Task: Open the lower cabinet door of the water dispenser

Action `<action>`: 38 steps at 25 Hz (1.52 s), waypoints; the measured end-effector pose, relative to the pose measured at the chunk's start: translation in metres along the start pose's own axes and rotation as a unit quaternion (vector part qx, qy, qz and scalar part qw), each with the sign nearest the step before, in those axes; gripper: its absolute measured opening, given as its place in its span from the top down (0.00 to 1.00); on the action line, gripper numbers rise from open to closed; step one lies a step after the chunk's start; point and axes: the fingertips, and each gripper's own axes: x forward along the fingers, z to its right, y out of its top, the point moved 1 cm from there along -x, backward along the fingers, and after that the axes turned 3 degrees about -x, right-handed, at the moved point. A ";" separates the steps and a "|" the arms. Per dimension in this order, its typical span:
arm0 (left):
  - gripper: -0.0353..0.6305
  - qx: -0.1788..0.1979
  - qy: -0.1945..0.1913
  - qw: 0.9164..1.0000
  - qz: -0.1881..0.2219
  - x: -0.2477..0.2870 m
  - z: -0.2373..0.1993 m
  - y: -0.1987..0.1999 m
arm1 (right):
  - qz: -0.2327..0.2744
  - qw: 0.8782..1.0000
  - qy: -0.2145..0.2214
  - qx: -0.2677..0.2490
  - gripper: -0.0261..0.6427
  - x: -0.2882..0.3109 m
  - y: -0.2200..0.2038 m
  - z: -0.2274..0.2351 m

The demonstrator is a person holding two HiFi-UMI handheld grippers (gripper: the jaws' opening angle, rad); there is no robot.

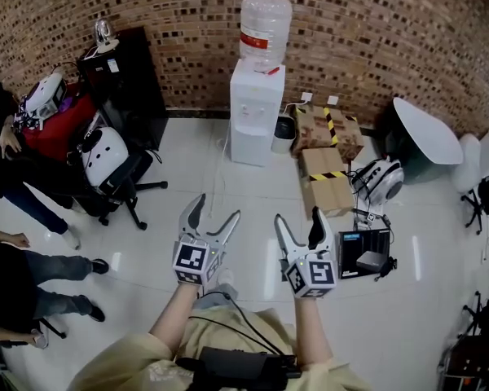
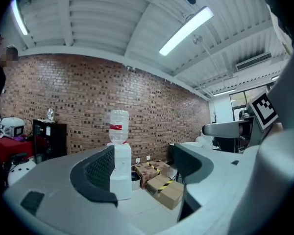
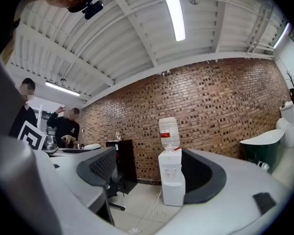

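Against the brick wall point(image 1: 187, 23), well apart from both tongs across bare white floor point(image 1: 196, 165), water dispenser point(image 1: 257, 116) with lower door shut and cardboard boxes point(image 1: 326, 169) just beside it; left tongs point(image 1: 218, 208) and right tongs point(image 1: 297, 216) spread open on nothing; caught only by the right gripper view, two people point(image 3: 63, 126) off to one side.

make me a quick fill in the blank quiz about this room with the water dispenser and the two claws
1. The water dispenser stands against a ___ wall.
2. The bottle on top of it carries a ___ label.
3. The left claw and the right claw both have their jaws ___, with nothing held.
4. In the head view, the cardboard boxes with yellow and black tape sit to the dispenser's ___.

Missing words: brick; red; open; right
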 end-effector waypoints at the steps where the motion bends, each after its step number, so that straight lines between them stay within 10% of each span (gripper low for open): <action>1: 0.40 0.003 -0.001 1.000 0.002 0.009 -0.011 0.004 | 0.000 1.000 0.002 -0.001 0.32 0.017 0.002 -0.004; 13: 0.41 -0.032 -0.010 0.999 -0.005 0.087 -0.121 0.010 | -0.021 1.000 0.003 -0.001 0.32 0.155 -0.017 -0.030; 38: 0.41 -0.006 0.012 0.999 -0.037 0.373 -0.189 0.009 | -0.034 0.999 0.015 0.024 0.32 0.406 -0.028 0.165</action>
